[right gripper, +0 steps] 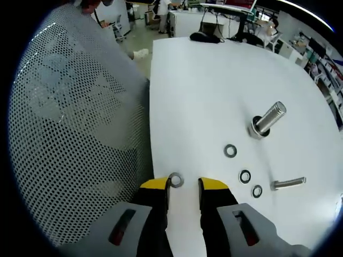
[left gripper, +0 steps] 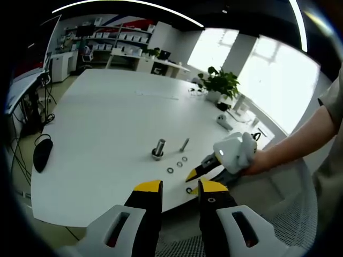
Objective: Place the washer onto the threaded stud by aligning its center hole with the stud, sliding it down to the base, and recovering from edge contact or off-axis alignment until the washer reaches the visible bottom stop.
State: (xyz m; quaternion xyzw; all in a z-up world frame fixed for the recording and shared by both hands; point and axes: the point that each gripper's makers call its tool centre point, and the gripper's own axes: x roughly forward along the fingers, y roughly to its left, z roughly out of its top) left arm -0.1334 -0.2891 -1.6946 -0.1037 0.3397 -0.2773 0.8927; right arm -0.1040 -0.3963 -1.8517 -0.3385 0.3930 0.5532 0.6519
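Washers: four flat on the white table [right gripper: 214, 80]; one [right gripper: 176, 180] near the edge between the right gripper [right gripper: 184, 187] jaw tips, three others [right gripper: 231, 151] loose toward the stud.
Threaded stud [right gripper: 268, 121]: one, upright, bare.
Loose bolt [right gripper: 289, 183]: one, lying flat.
Right gripper: jaws narrowly apart, not closed on washer.
Left gripper [left gripper: 180, 188]: jaws parted, holding nothing, above table edge.

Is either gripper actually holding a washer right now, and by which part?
Neither. The right gripper is open, its fingers either side of a washer lying at the table edge. The left gripper is open.
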